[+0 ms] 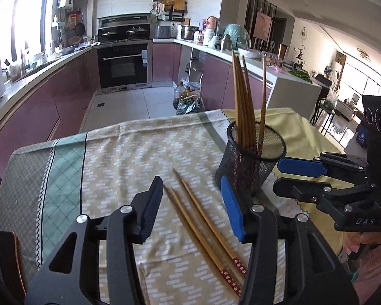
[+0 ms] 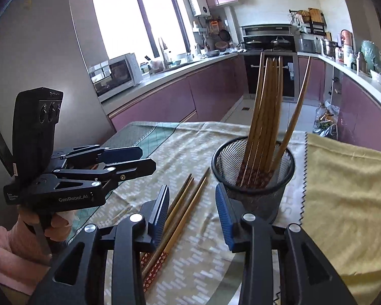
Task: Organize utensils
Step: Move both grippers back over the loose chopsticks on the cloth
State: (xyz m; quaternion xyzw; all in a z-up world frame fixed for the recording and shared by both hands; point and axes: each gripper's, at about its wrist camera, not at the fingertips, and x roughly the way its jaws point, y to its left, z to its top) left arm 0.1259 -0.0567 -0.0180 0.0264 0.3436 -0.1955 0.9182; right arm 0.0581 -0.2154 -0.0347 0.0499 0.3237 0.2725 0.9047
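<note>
Patterned tablecloth (image 1: 144, 150) in kitchen, left gripper (image 1: 193, 206) spread, right gripper (image 2: 191, 212) spread.

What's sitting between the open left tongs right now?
In the left wrist view, the loose chopsticks lie on the cloth between the left tongs.

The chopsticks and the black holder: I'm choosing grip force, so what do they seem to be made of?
The loose chopsticks look like wood or bamboo: tan, matte, faintly grained, with red patterned ends that seem painted or lacquered. The black holder appears to be metal wire mesh with a dark coated finish; you can see through its weave to the chopsticks inside.
</note>
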